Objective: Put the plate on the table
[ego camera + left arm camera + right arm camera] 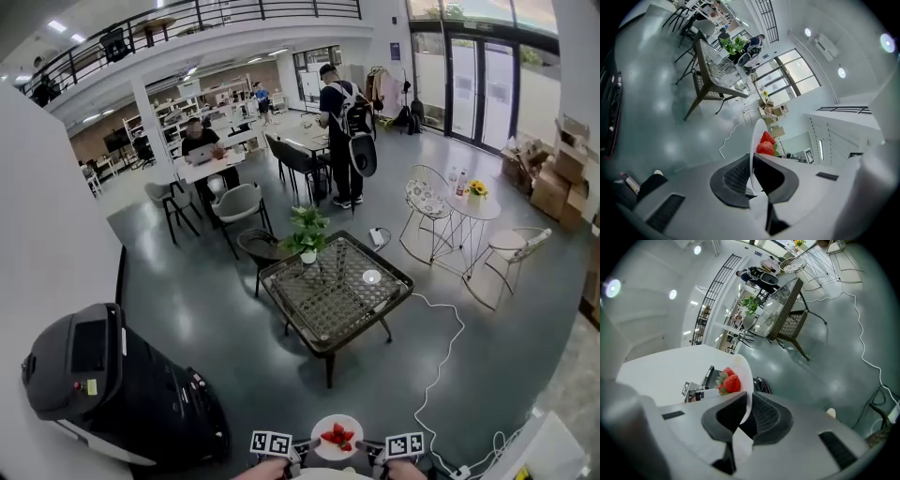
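A white plate (322, 450) with red strawberries (337, 436) on it hangs at the bottom middle of the head view, high over the grey floor. My left gripper (298, 449) is shut on its left rim and my right gripper (370, 451) is shut on its right rim. The left gripper view has the plate (753, 140) edge-on between the jaws with the strawberries (765, 144) behind. In the right gripper view the plate (746, 380) and strawberries (729, 382) sit the same way. The dark mesh-top table (309, 300) stands ahead, apart from the plate.
On the table stand a potted plant (307, 234) and a small round white object (371, 277). A black machine (112, 384) is at left, a white cable (441, 356) trails on the floor at right. White chairs and a round table (469, 211) stand beyond; people are further back.
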A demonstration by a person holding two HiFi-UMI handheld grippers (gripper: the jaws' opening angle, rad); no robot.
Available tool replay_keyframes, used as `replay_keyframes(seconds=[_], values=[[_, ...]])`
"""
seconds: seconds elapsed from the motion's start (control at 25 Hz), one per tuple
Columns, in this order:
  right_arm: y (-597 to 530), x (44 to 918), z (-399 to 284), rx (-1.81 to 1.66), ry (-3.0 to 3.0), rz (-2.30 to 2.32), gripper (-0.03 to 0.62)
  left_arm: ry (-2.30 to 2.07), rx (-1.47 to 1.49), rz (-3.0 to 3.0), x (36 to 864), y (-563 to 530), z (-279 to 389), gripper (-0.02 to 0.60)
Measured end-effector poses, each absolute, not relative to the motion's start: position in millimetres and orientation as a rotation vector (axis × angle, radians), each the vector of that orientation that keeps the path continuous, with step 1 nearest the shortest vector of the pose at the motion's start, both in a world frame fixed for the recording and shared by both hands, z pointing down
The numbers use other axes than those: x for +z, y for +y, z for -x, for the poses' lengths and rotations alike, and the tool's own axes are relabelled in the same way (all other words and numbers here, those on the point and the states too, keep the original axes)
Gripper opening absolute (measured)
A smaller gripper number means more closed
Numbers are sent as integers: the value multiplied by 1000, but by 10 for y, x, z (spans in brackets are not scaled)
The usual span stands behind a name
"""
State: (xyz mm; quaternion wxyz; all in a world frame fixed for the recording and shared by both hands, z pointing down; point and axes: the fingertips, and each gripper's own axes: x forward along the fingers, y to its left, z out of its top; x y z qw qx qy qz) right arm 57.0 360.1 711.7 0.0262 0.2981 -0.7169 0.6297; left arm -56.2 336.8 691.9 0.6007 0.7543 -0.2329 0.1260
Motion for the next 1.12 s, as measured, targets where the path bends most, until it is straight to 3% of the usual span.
replay_keyframes(seconds=[0.72,1.12], values=[[3366,7128,-772,1895,-2230,-975,18,-547,360,-1779,6923,3111,367,21],[2627,7171,-891,1894,-2140,-1069,18,-478,360,-1795,6996,2291,254,21]])
